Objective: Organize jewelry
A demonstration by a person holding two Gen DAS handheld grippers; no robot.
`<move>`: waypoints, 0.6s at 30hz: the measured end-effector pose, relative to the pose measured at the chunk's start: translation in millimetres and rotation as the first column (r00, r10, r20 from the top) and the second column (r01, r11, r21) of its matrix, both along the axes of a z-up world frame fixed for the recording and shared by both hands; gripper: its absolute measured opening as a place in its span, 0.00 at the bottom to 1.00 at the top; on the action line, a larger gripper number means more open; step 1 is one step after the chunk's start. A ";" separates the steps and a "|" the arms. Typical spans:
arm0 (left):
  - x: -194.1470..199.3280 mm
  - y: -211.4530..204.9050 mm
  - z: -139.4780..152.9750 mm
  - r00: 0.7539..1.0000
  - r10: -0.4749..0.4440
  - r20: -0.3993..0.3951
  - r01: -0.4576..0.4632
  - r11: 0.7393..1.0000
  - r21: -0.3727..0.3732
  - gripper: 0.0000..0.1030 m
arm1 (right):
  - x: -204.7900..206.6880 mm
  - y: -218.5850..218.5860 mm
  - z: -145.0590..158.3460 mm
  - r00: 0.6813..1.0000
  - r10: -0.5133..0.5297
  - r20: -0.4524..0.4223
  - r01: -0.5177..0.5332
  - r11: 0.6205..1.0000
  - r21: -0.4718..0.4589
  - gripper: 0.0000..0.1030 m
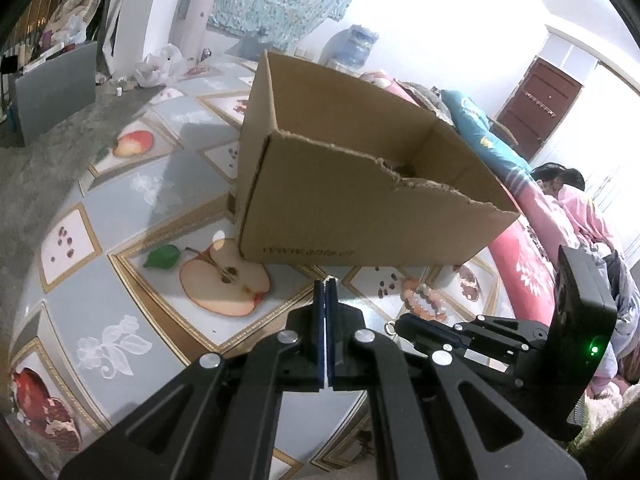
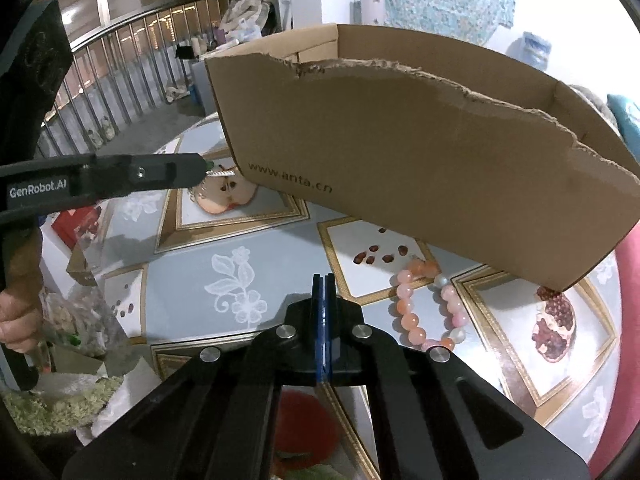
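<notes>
A bracelet of pink and orange beads (image 2: pixel 428 308) lies on the fruit-patterned tablecloth (image 2: pixel 192 280), close in front of the near wall of an open cardboard box (image 2: pixel 420 160) with a torn top edge. My right gripper (image 2: pixel 324 278) is shut with nothing between its pads, just left of the bracelet. In the left wrist view the bracelet (image 1: pixel 424 300) sits beyond the right gripper (image 1: pixel 400 326), and the box (image 1: pixel 360 200) stands straight ahead. My left gripper (image 1: pixel 326 280) is shut above a printed apple half. A small silvery twisted bit shows at the left gripper (image 2: pixel 200 168) tip; whether it is held is unclear.
A hand (image 2: pixel 16 320) grips the left tool's handle beside a clear plastic bag (image 2: pixel 80 320) of small items. A person (image 1: pixel 560 184) lies among pink bedding at the right table edge. A metal railing (image 2: pixel 120 72) runs behind the table.
</notes>
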State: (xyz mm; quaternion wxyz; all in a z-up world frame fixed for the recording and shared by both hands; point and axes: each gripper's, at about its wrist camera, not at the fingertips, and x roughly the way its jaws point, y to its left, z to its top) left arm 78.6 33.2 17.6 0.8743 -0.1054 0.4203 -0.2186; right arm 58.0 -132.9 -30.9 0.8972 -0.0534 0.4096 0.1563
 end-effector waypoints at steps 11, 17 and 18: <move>-0.8 -3.5 -3.4 1.000 0.007 -0.014 -0.007 1.000 0.000 0.00 | -3.9 -3.7 -3.9 0.999 0.005 -0.038 -0.005 1.000 0.004 0.19; -0.6 -3.4 -5.5 1.000 0.009 -0.022 -0.009 1.000 -0.002 0.00 | 5.6 -5.8 -7.0 0.999 -0.027 -0.037 0.027 1.000 0.003 0.19; -0.4 -3.4 -5.6 1.000 0.009 -0.022 -0.009 1.000 -0.001 0.00 | 8.0 -5.6 -8.8 0.999 -0.027 -0.042 0.027 1.000 0.001 0.19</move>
